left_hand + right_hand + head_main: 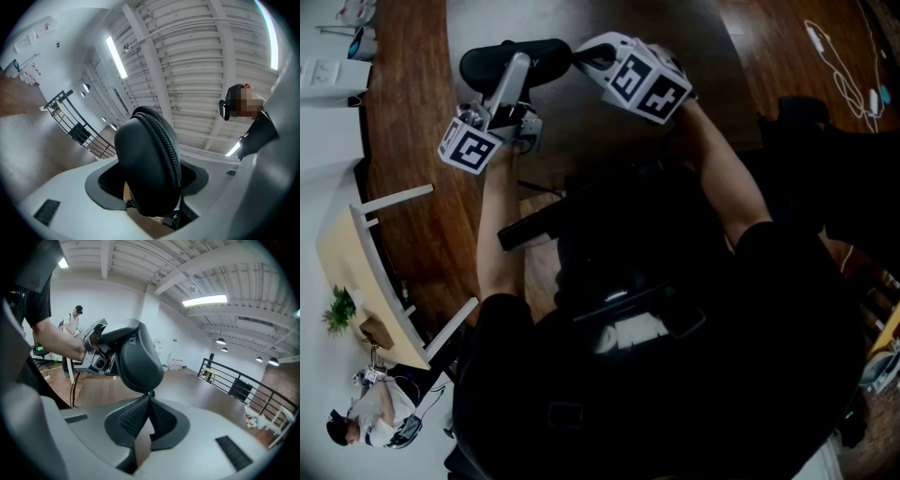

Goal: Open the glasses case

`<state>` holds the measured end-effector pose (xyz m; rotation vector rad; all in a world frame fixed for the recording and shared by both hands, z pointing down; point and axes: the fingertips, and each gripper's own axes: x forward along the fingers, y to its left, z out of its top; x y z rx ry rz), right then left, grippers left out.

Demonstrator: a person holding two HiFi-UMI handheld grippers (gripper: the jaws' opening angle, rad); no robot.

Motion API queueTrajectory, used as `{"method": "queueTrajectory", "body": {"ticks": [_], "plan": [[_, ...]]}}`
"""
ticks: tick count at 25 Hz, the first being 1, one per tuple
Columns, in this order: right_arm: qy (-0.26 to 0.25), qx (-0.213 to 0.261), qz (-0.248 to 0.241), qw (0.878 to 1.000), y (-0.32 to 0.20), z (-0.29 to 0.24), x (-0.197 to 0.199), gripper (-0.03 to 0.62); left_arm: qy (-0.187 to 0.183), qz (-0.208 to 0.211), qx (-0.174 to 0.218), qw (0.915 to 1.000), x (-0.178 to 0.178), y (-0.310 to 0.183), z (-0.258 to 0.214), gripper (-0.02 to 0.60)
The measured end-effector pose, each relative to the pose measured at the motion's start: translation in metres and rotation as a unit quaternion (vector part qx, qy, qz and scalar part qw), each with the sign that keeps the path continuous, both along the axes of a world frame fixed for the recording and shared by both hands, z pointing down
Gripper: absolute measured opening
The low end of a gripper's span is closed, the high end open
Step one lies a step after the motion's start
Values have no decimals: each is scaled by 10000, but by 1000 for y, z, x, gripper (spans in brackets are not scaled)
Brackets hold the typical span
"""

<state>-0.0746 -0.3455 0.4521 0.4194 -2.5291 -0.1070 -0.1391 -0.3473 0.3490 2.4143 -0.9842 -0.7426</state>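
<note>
A brown wooden floor [412, 141] fills the upper left of the head view; a pale wooden table [356, 272] with white legs stands at the lower left, a small potted plant [337, 309] just beside it; white cables [839, 56] lie at the upper right. In the right gripper view a white beamed ceiling [140, 258] spans the top, with a lit strip light [205, 300] at the upper right; a white wall [117, 310] closes the middle; a black railing [234, 383] runs along the right.
</note>
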Motion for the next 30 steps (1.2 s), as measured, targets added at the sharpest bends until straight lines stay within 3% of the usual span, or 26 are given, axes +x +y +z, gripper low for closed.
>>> {"method": "queueTrajectory", "body": {"ticks": [7,11,17,23,25,27,30], "plan": [[281,414,51,9987,-6,3,6,9,-415,558,-172,9974,8,5,17,274],[748,977,-183,9922,-2,6,10,9,-728,1198,-259,9898,22,17,26,272],[1038,1753,-757,9761,16,3,0,9,-1037,2114,-651,9697,26,30,38,272],[1383,1901,-1305,9632,39,20,-10,9,-1485,3076,-929,9353,32,43,52,272],[1392,1867,-1304,9637,43,23,-10,9,-1542,3239,-998,9281,34,44,54,272],[1326,1665,-1094,9709,36,26,-11,9,-1419,3167,-1119,9312,31,35,56,273],[853,1072,-484,9894,17,19,-13,20,-670,2738,-1249,9513,10,11,45,276]]}}
